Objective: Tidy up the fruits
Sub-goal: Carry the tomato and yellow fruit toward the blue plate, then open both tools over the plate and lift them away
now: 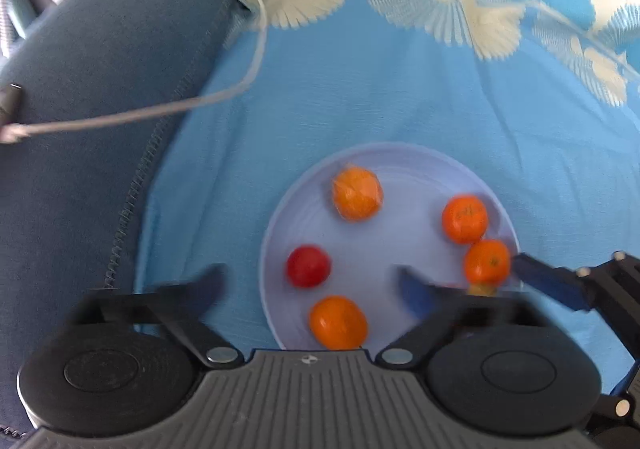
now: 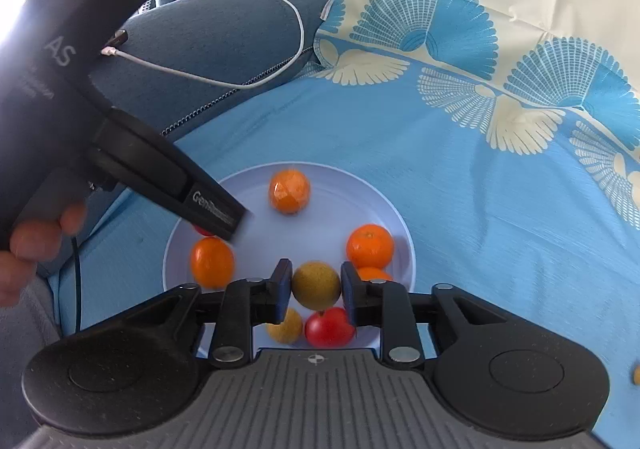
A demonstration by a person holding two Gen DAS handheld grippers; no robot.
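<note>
Nearest, at the plate's [image 2: 402, 227] near edge: right gripper [image 2: 315, 289] flanking a yellow fruit [image 2: 316, 285], pads close against both sides; cannot tell if clamping. Shown from the right wrist only: tomato [image 2: 330, 327] and second yellow fruit [image 2: 286, 327] under those fingers. From the left wrist instead: left gripper [image 1: 314, 283] spread wide, empty, over the plate's left edge, above a red fruit [image 1: 308, 266]. Four oranges [image 2: 289, 191] scattered mid-plate to far edge. Left, a hand [image 2: 24, 249] on the left gripper, blocking the plate's left edge. Beyond, blue cloth [image 2: 440, 169], cushion [image 2: 224, 29], white cable [image 2: 200, 79].
</note>
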